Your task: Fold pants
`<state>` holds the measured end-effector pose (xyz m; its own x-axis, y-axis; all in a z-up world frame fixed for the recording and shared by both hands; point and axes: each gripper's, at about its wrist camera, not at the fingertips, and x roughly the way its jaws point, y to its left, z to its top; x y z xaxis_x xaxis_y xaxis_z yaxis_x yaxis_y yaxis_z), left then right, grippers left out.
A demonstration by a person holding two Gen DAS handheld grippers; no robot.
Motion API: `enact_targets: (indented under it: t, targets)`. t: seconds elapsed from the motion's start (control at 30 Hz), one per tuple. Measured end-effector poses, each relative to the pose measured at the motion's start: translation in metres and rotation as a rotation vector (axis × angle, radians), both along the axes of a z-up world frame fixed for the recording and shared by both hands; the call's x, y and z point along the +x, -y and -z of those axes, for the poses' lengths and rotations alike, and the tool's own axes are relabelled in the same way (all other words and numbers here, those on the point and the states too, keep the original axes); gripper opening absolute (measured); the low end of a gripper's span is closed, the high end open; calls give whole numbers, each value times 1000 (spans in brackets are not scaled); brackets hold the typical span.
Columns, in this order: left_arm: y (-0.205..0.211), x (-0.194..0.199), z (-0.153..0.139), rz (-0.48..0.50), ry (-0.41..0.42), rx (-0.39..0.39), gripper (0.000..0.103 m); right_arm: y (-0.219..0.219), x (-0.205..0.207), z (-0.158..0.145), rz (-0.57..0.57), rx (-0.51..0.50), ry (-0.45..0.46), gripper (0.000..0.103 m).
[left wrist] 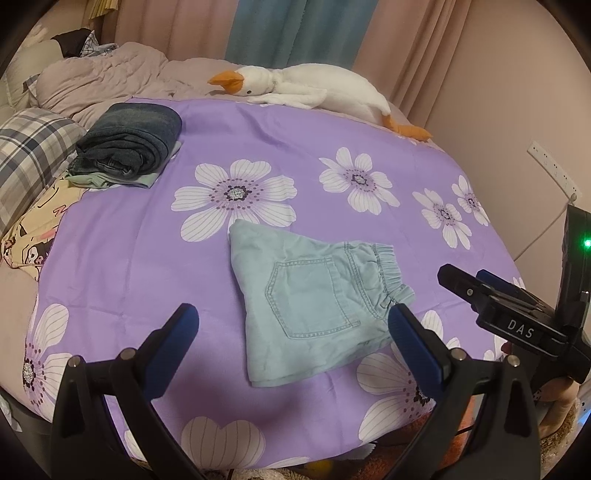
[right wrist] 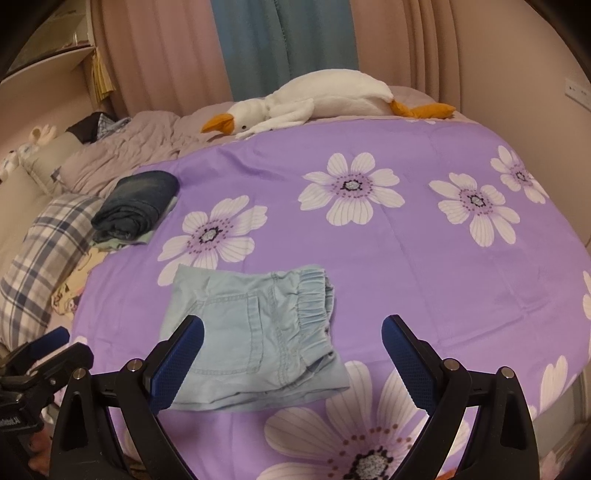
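Folded pale-blue pants (left wrist: 314,306) (pocket up) lie on the bed (left wrist: 147,258) ahead of left hand-held gripper (left wrist: 293,332) and right hand-held gripper (right wrist: 291,343), both spread apart, empty.

Pants (left wrist: 306,306): pale mint-blue denim, tone-on-tone stitching. Bedsheet (left wrist: 295,122): lilac, printed with large white flowers with purple-dotted centres. Folded jeans (left wrist: 129,144): dark blue. Plush goose (left wrist: 314,88): white, with orange beak and feet. Pillow (left wrist: 26,158): grey-and-white plaid. Curtains (left wrist: 273,29): pink with one teal panel. Left tongs (left wrist: 293,321) and right tongs (right wrist: 291,332): black with blue pads.
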<state>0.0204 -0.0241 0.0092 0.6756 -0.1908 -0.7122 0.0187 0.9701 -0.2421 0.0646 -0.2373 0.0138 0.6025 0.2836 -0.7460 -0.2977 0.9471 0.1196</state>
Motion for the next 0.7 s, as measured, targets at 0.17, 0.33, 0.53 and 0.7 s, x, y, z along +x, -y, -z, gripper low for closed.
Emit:
enact_targets:
  t: [0.17, 0.33, 0.53, 0.7]
  targets:
    - [1, 0, 1, 1, -5, 8, 102, -2, -1, 1, -1, -4, -4, 96]
    - [2, 0, 1, 4, -8, 11, 102, -3, 0, 2, 5, -6, -9, 96]
    - [3, -1, 3, 8, -10, 17, 102, -3, -1, 3, 3, -6, -8, 96]
    - [4, -1, 3, 8, -10, 20, 102, -3, -2, 4, 5, -8, -11, 96]
